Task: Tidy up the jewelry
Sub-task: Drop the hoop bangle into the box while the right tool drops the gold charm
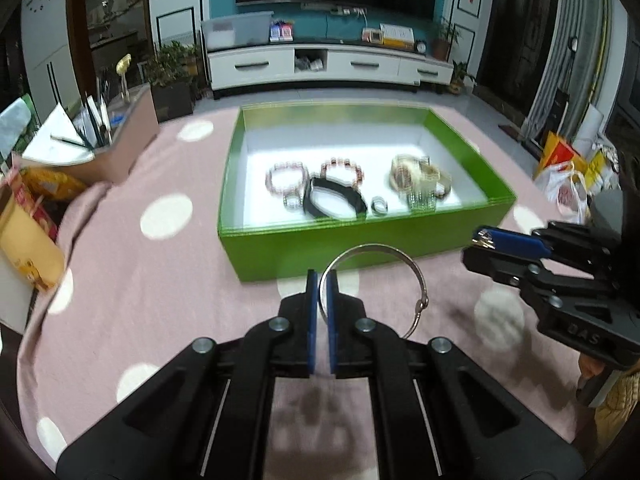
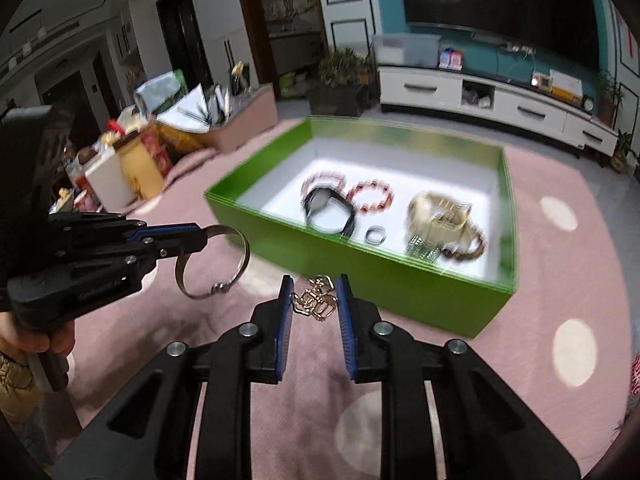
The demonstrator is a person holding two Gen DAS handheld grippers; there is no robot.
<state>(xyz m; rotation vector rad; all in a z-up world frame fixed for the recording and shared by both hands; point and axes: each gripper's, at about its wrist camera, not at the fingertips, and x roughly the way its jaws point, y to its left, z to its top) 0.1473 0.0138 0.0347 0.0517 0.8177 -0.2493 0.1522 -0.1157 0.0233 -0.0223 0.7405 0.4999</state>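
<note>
Right now the left gripper pinches a thin silver metal bangle with a small clasp between its blue pads, which are pressed almost together on the band. The hoop stands up and arcs to the right of the fingertips, clear of the pink fabric surface with white dots. Straight ahead of this gripper, just past the bangle, sits the open green rectangular cardboard box with a white floor.

Inside the box, ahead and slightly left of the left gripper, lie two pinkish beaded bracelets, a black oval band and a small silver ring; ahead and to the right lies a tangled heap of cream and gold bracelets.

The right gripper has its jaws spread partway, and a small gold chain ornament sits between the fingertips. It touches the left pad, while contact with the right pad cannot be told through the blur. The green box lies ahead and to the right of this gripper. To its left, the left gripper holds the silver bangle above the cloth.
</note>
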